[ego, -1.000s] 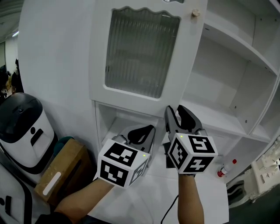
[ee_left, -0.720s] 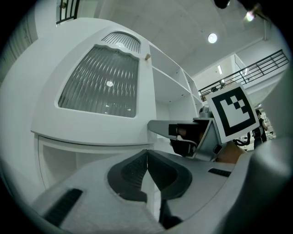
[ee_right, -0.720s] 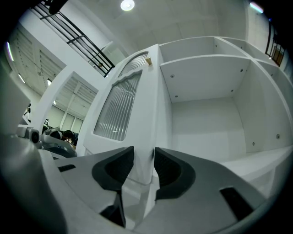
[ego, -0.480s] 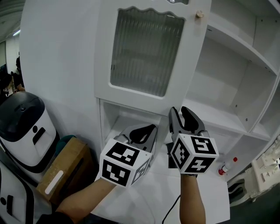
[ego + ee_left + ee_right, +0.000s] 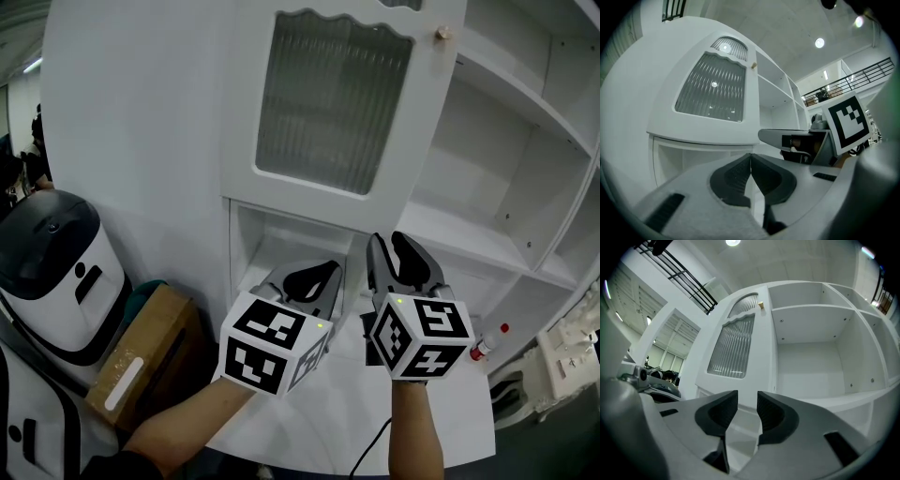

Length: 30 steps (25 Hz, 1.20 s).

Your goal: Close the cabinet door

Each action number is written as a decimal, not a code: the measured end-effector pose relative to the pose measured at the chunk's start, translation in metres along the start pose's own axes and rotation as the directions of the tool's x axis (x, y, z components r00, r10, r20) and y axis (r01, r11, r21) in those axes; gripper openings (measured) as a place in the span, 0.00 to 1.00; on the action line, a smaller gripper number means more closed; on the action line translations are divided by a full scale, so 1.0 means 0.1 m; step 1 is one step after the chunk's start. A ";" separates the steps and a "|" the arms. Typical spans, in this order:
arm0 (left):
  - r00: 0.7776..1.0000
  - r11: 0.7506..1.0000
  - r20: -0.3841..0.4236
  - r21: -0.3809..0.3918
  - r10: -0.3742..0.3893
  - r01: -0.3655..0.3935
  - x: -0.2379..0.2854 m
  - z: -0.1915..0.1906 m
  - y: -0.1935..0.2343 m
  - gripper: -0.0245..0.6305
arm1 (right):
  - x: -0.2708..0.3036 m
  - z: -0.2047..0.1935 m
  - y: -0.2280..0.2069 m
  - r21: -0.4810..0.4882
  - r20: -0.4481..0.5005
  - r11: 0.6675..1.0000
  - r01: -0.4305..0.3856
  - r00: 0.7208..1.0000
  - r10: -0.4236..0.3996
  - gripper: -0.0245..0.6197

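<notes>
Two grippers sit low in your head view, side by side and apart, both pointing at the cabinet. Your left gripper [image 5: 307, 278] has its fingers clenched tip to tip with nothing between them. The left gripper view shows the dark pads meeting in one line. Your right gripper [image 5: 400, 251] has its fingers released and they are closing, with nothing in the gap. In the right gripper view that gap frames the foot of the door.

The cabinet door [image 5: 337, 103], white with a ribbed glass pane, hangs at twelve o'clock from the grippers, and neither gripper touches it. Its small round knob [image 5: 442, 34] is at the top corner, at one o'clock. That edge stands out in front of the open shelves [image 5: 487, 159], which spread toward two o'clock. Under the door, a low open cubby [image 5: 281, 244] lies just beyond your left gripper.

At nine o'clock stands a white appliance with a black top [image 5: 52, 272], and a cardboard box [image 5: 131, 361] sits beside it at eight o'clock. A small bottle with a red cap [image 5: 487, 344] rests at four o'clock from your right gripper, by the edge of the white bench [image 5: 323, 427]. A dark cable [image 5: 367, 450] runs down at six o'clock.
</notes>
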<state>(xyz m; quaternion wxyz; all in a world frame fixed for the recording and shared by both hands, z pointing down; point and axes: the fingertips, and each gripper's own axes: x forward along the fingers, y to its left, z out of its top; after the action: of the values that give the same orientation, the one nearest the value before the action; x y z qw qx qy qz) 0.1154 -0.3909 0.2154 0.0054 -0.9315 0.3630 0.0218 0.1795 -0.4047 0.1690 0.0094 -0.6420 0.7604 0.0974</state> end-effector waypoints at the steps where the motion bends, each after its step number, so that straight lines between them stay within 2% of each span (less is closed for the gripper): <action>1: 1.000 1.000 -0.003 -0.002 -0.002 0.002 -0.03 -0.01 0.00 0.06 | -0.02 -0.02 0.04 -0.001 -0.006 1.000 0.000 1.000 0.000 0.25; 12: 1.000 1.000 -0.006 -0.008 -0.012 0.012 -0.41 -0.06 0.06 0.06 | -0.29 -0.21 0.54 -0.012 -0.068 1.000 0.021 0.997 -0.022 0.17; 30: 1.000 0.999 -0.029 0.041 0.001 0.001 -0.96 -0.09 0.13 0.06 | -0.66 -0.18 1.23 -0.010 -0.065 1.000 0.020 0.998 -0.020 0.09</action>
<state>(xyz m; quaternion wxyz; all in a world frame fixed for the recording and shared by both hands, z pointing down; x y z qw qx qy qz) 0.0357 -0.3359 0.2287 0.0192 -0.9314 0.3634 0.0011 0.0730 -0.3239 0.2124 -0.0173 -0.6524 0.7534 0.0799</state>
